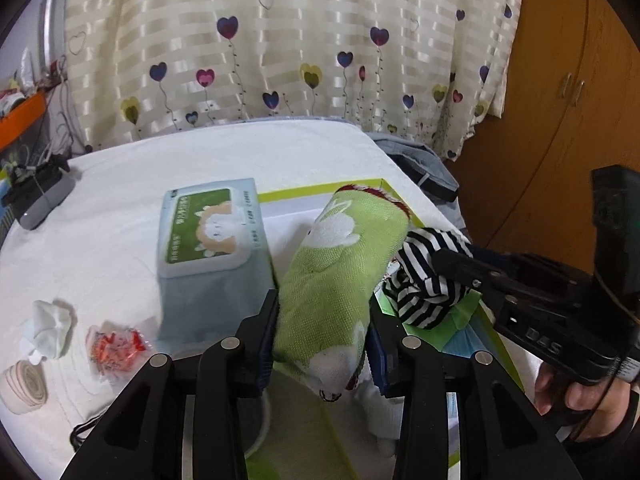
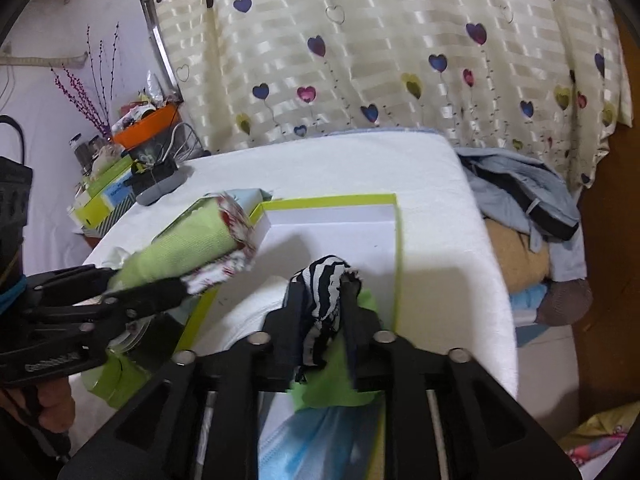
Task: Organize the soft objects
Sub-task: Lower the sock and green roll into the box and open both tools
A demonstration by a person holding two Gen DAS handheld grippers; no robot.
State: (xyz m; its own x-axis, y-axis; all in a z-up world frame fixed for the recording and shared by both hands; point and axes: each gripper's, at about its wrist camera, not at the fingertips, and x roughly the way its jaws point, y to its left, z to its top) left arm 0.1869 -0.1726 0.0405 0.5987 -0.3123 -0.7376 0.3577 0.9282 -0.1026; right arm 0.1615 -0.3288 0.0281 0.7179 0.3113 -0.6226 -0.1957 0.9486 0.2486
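A rolled green cloth with white figures and a red-and-white end (image 1: 340, 264) is clamped in my left gripper (image 1: 322, 304), slanting over the left side of a shallow box with a lime-green rim (image 2: 340, 200). In the right wrist view the green cloth (image 2: 192, 240) sticks out of the left gripper (image 2: 160, 276). A black-and-white striped sock (image 2: 324, 292) sits bunched between the parted fingers of my right gripper (image 2: 323, 280), low over the box's near part. The striped sock (image 1: 428, 280) rests against green paper there.
A tissue pack (image 1: 212, 232) lies left of the box on the white tablecloth (image 1: 120, 184). A small white cloth (image 1: 50, 328), a red-and-white packet (image 1: 116, 348) and a beige roll (image 1: 22, 384) lie at the near left. A blue mask (image 2: 320, 440) lies in the box. Clothes (image 2: 520, 192) are heaped at the right.
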